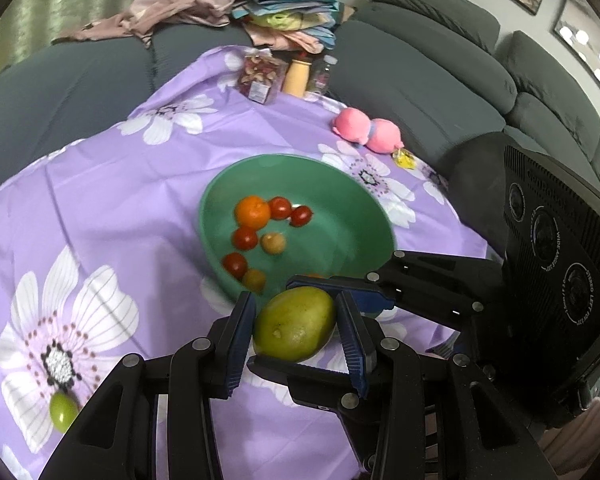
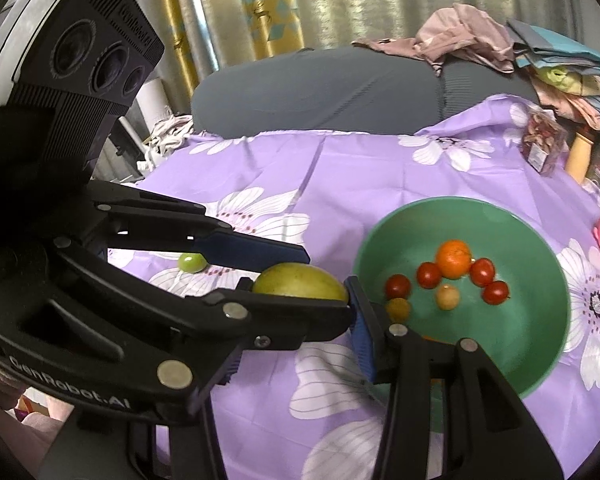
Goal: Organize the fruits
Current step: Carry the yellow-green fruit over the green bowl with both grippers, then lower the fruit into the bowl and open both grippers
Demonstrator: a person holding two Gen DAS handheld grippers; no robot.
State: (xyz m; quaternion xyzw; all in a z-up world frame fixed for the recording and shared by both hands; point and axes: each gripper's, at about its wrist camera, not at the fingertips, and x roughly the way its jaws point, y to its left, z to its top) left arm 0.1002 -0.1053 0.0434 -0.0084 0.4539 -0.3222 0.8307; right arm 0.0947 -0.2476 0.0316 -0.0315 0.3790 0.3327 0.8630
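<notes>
A green-yellow mango (image 1: 295, 323) sits between the blue pads of my left gripper (image 1: 296, 334), just in front of the green bowl (image 1: 352, 184). The left gripper is shut on it. My right gripper (image 1: 342, 322) is open, and its fingers straddle the same mango crosswise. In the right wrist view the mango (image 2: 300, 282) lies behind the left gripper's finger (image 2: 292, 312). The bowl (image 2: 540, 360) holds an orange (image 2: 454, 258), several cherry tomatoes (image 2: 428, 275) and small yellowish fruits (image 2: 447, 297). A small green fruit (image 1: 63, 412) lies on the cloth, also in the right wrist view (image 2: 191, 262).
A purple flowered cloth (image 1: 112, 208) covers the table. A pink plush toy (image 1: 366, 130), a snack box (image 1: 260, 76) and a bottle (image 1: 296, 76) stand at its far side. A grey sofa (image 1: 420, 64) with piled clothes (image 1: 204, 4) surrounds the table.
</notes>
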